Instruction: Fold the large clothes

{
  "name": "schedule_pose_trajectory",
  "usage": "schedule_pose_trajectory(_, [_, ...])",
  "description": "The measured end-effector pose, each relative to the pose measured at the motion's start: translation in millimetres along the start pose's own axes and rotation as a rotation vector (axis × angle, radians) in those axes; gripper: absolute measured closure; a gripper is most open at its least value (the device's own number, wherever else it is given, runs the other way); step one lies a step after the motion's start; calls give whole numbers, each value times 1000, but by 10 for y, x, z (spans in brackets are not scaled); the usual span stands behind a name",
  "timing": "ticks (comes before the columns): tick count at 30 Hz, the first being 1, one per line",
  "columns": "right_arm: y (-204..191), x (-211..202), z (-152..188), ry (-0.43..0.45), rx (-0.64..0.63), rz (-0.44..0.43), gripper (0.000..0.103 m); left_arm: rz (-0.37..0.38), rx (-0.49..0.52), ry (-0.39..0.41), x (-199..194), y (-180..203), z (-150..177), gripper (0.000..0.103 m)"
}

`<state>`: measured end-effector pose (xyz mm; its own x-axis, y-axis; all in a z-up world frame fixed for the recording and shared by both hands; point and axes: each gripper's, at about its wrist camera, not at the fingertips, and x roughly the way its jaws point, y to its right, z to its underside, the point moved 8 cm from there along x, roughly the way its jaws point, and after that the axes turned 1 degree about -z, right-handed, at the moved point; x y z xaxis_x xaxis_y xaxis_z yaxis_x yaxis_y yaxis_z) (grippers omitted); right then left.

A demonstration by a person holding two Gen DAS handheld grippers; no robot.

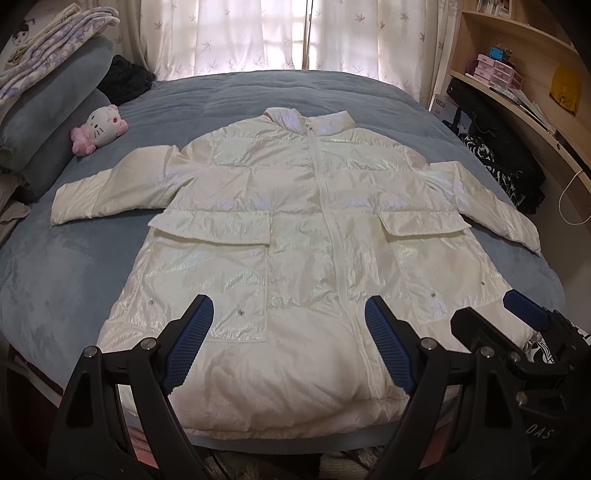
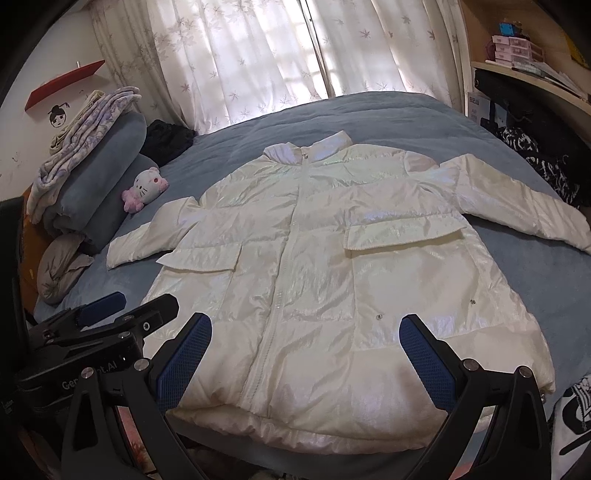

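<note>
Only our right wrist view shows the red wall shelf (image 2: pixel 64 84) at ten o'clock. Our left gripper (image 1: pixel 286 345) and right gripper (image 2: pixel 306 363) gape wide, empty, over the white jacket (image 1: pixel 295 236) spread flat on the blue bed (image 1: pixel 55 280); curtains (image 1: pixel 288 33) at twelve.

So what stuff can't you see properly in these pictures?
- Jacket hem: in both views the open left gripper and right gripper cover parts of it.
- Jacket's back: lies against the bed, hidden in both views.
- Box by the shelves: left view, print too small to read.
- Floor under the bed's near edge: cut off by the frame and both grippers.
</note>
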<state>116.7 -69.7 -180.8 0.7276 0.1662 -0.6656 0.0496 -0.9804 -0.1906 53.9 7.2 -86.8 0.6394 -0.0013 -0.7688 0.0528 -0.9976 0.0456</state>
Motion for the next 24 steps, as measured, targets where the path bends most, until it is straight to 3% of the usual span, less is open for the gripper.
schedule_pose_trajectory(6, [21,-42,-129,7,-47,30,0,-27,31,3,-2,62,-159,20])
schedule_pose_trajectory(13, [251,-359,-681,60,-80,64,0,-49,57,52,-100,147,-663,20])
schedule_pose_trajectory(19, [675,-761,-1323,151,-120,184,0,-98,102,150,-250,262,-1231,20])
schedule_pose_trajectory(24, [1316,-976,-1815,175,-59,241,0,-108,114,203,-307,460,-1702,20])
